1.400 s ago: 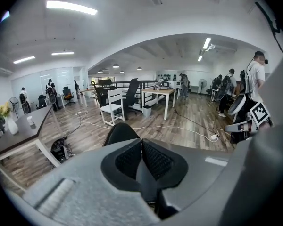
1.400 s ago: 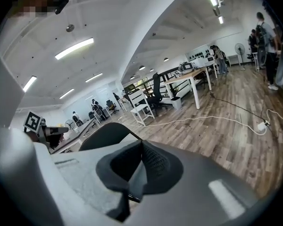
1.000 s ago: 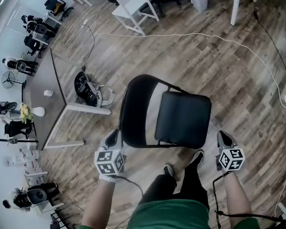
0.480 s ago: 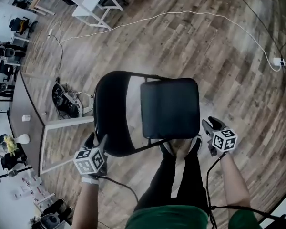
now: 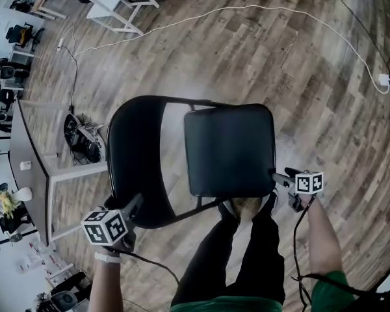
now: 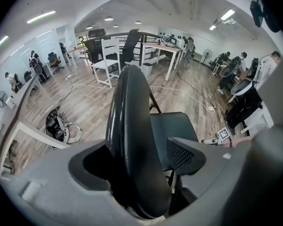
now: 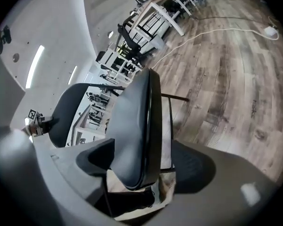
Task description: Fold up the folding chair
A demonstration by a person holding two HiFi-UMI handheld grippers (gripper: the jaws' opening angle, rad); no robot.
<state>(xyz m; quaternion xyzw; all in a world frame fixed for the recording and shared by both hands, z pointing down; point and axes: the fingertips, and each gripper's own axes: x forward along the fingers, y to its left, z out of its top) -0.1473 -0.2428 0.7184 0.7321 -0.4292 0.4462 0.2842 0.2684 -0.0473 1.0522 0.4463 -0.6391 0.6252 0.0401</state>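
Note:
The black folding chair stands unfolded on the wood floor, its curved backrest (image 5: 133, 161) at the left and its padded seat (image 5: 229, 149) at the right. My left gripper (image 5: 133, 205) straddles the backrest's near rim (image 6: 132, 126); its jaws are opening, and a gap shows on both sides of the rim. At the seat's near right corner, my right gripper (image 5: 278, 176) has the seat edge (image 7: 139, 126) between its jaws. Those jaws are opening too, and the pads are clear of the seat.
My legs and shoes (image 5: 247, 207) stand right against the chair's near side. A white table frame (image 5: 65, 171) and a heap of gear (image 5: 81, 142) lie to the left. A white cable (image 5: 201, 18) runs across the floor beyond, ending at a plug (image 5: 385, 80).
Both grippers have dropped and gone from shut to open. The left one now straddles the backrest rim, and the right one has moved in onto the seat's corner.

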